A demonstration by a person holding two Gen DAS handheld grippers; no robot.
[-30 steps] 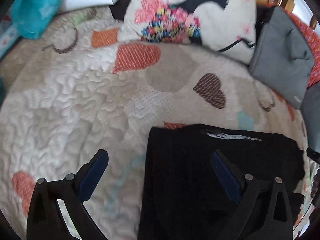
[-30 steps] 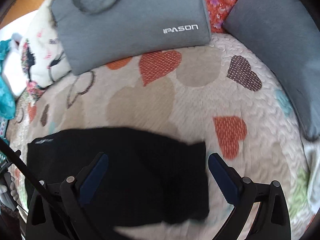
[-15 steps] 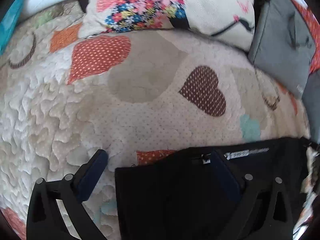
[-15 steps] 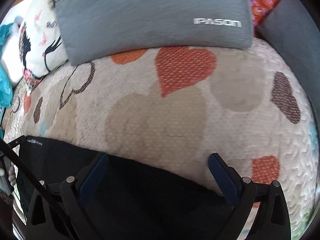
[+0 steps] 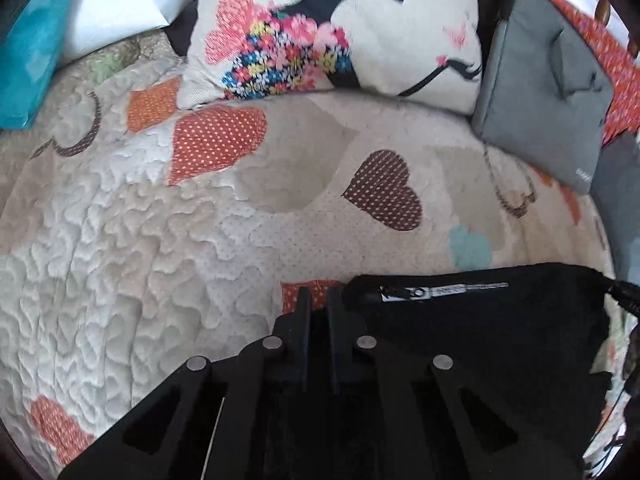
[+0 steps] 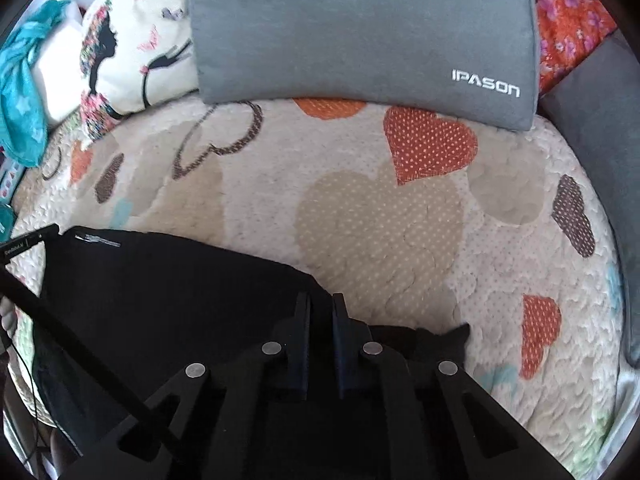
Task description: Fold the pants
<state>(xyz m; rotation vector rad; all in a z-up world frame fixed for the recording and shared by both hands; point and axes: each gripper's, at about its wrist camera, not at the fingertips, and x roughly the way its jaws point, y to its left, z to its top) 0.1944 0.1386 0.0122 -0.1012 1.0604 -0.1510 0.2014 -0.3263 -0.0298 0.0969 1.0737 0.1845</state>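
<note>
Here the black pants [image 5: 480, 340] lie folded flat on a quilted bedspread [image 5: 140, 260] patterned with dotted hearts, near the front edge of the bed and toward the right in the left wrist view, with a white label [image 5: 440, 292] showing along their far hem. The left gripper [image 5: 318, 300] has its two fingers drawn close together over the far left corner of the pants, a thin strip of dark cloth seemingly caught between them, though black fingers against black fabric make the actual pinch hard to confirm. The right gripper [image 6: 320, 308] looks much the same: its fingers are nearly together at the far edge of the pants [image 6: 160, 288], toward their right end, and it appears to nip that edge (a small dark point of fabric pokes out just to the right of it). Far across the bedspread [image 6: 380, 220], a grey bag [image 6: 360, 32] printed with IPASON leans against the back, with a cream pillow [image 6: 132, 52] bearing a flowered silhouette to its left and a red floral cushion [image 6: 568, 20] to its right. In the left wrist view the same pillow [image 5: 340, 28] sits at the far side, the grey bag [image 5: 540, 108] just right of it and a teal cloth [image 5: 28, 40] at the far left.
</note>
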